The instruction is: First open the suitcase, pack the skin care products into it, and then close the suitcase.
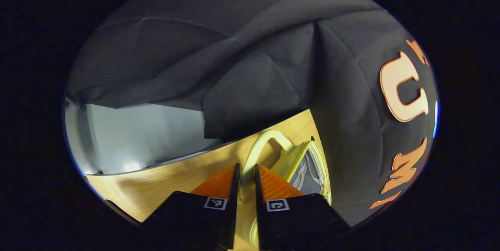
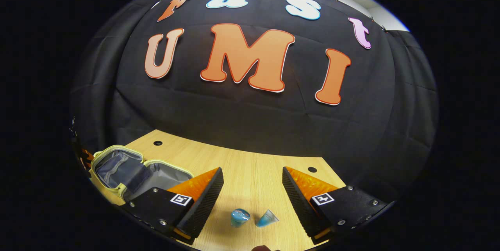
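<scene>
Now my left gripper (image 1: 246, 173) has its fingers nearly together, pinching the pale yellow handle (image 1: 261, 143) of the suitcase (image 1: 308, 165); beyond it I see the yellow rim and grey lining. My right gripper (image 2: 252, 184) hangs with its jaws wide, holding nothing. From the right gripper view the suitcase (image 2: 129, 171) lies open on the wooden table (image 2: 250, 165), at the left, both grey-lined halves showing. Between my right fingers stand 2 small blue skin care products (image 2: 254, 217), close together on the table.
</scene>
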`<control>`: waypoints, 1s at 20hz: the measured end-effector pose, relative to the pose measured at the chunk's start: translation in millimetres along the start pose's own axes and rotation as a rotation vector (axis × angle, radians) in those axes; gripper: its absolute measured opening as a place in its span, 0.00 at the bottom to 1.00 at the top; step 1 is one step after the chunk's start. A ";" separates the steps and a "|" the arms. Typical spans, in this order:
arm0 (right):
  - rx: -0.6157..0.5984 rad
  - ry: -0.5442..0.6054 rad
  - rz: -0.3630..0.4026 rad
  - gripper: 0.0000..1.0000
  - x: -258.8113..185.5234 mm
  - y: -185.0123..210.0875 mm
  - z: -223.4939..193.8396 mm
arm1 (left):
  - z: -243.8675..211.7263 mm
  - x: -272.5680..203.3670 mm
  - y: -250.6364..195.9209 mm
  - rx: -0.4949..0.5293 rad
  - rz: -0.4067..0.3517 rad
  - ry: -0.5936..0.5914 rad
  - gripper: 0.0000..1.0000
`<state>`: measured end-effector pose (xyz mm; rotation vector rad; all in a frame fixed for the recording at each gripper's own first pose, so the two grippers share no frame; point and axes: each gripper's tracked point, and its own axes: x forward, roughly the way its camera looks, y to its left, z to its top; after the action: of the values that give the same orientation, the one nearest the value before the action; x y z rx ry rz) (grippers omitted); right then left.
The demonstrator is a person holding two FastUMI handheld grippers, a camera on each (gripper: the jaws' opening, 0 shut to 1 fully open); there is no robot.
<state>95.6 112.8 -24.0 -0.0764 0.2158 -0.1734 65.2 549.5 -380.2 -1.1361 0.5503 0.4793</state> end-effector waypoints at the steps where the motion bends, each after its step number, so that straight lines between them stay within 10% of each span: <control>1: 0.001 0.006 0.002 0.95 -0.8 -2.3 -2.7 | 4.1 -6.8 0.0 0.017 0.007 -0.025 0.41; 4: 0.002 0.018 0.010 0.96 0.2 -9.3 -10.6 | 9.8 -32.9 -17.5 0.035 -0.028 -0.068 0.44; 7: 0.005 0.013 0.035 0.96 2.7 -15.2 -14.9 | -2.8 -56.7 -40.3 0.094 -0.045 -0.081 0.81; 20: 0.022 0.039 0.170 0.96 1.1 -58.2 -59.6 | -154.1 -139.6 -206.7 0.623 -0.179 -0.158 0.95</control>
<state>74.0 52.2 -76.8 -0.0324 0.2577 -0.0081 59.1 322.6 -194.6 -0.5383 0.4123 0.2119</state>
